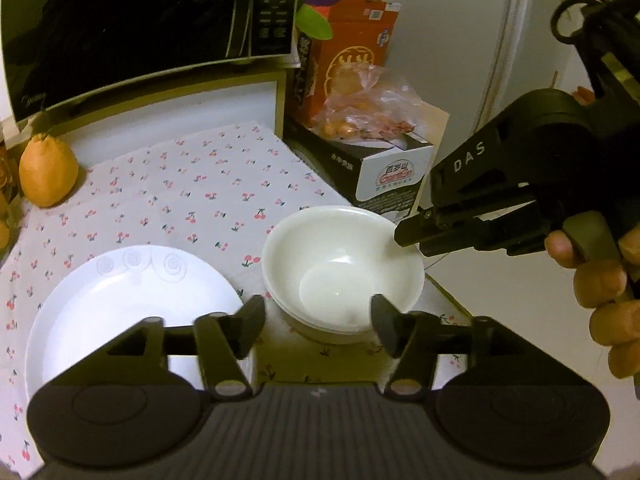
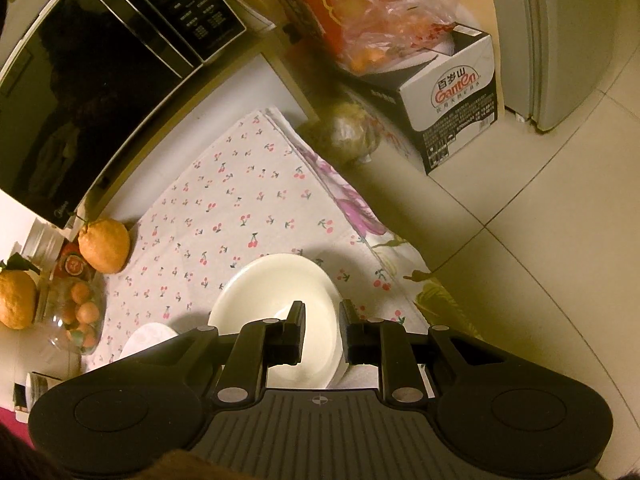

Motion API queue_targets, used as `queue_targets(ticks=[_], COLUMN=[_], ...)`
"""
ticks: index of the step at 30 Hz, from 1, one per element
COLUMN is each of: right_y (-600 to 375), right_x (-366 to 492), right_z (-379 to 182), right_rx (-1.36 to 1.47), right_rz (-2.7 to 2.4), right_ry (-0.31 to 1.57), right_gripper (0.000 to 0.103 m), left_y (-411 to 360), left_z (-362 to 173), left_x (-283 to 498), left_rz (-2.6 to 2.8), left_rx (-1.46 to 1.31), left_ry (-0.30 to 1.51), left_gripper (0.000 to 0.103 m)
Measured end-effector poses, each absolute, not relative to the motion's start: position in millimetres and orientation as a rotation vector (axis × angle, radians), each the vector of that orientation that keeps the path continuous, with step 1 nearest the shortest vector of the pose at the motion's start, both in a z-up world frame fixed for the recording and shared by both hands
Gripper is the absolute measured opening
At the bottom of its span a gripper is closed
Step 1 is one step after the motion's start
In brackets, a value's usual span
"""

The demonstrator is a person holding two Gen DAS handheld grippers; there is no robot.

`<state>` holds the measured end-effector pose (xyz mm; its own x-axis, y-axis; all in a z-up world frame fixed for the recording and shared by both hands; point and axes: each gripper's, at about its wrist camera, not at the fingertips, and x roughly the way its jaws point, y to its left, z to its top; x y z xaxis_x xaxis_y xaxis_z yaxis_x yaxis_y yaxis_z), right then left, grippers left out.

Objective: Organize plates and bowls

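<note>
Nested white bowls (image 1: 342, 272) stand on the cherry-print cloth (image 1: 180, 200), with a white plate (image 1: 132, 312) to their left. My left gripper (image 1: 318, 328) is open, its fingers either side of the stack's near edge and not pressing on it. From the right, my right gripper (image 1: 412, 242) reaches in and is shut on the top bowl's right rim. In the right wrist view the right gripper (image 2: 322, 332) has one finger inside the top bowl (image 2: 272, 300) and the other outside its wall. A sliver of the plate (image 2: 148, 338) shows at the left.
A black microwave (image 1: 120, 20) stands at the back, with an orange citrus fruit (image 1: 48, 172) at the far left. Cartons (image 1: 392, 176) and a bag of fruit (image 1: 360, 112) crowd the back right. The table edge (image 1: 448, 292) runs just right of the bowls. A glass jar (image 2: 80, 320) stands at the left.
</note>
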<state>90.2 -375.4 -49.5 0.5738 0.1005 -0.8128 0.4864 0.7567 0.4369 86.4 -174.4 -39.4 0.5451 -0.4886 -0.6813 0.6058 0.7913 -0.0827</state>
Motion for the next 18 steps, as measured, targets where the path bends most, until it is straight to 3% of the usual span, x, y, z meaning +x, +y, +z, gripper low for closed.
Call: queue_targets(ticks=[2, 3, 5, 7, 10, 18], right_y=[-376.4, -376.8, -377.5, -378.7, -381.1, -387.8], right_x=[89.7, 89.3, 88.0, 85.8, 82.6, 81.2], right_z=[-49.5, -49.4, -49.2, -48.1, -46.8, -64.6], right_rx=[0.693, 0.688, 0.684, 0.683, 0.686, 0.757], right_rz=[-0.246, -0.244, -0.235, -0.219, -0.188, -0.131], right_ry=[0.950, 0.949, 0.940, 0.925, 0.901, 0.901], right_gripper=[0.020, 0.023, 0.036, 0.055, 0.069, 0.074], left_y=[-174.7, -174.7, -175.2, -175.4, -175.5, -180.8], left_z=[-37.8, -36.5, -34.0, -32.7, -32.9, -40.5], left_x=[84.5, 83.6, 82.4, 81.2, 80.7, 83.3], left_rz=[-0.672, -0.690, -0.712, -0.728, -0.751, -0.833], left_rx=[0.183, 0.192, 0.207, 0.222, 0.246, 0.392], left_ry=[0.739, 0.733, 0.721, 0.701, 0.686, 0.656], left_gripper=[0.080, 0.085, 0.098, 0.102, 0.103, 0.103])
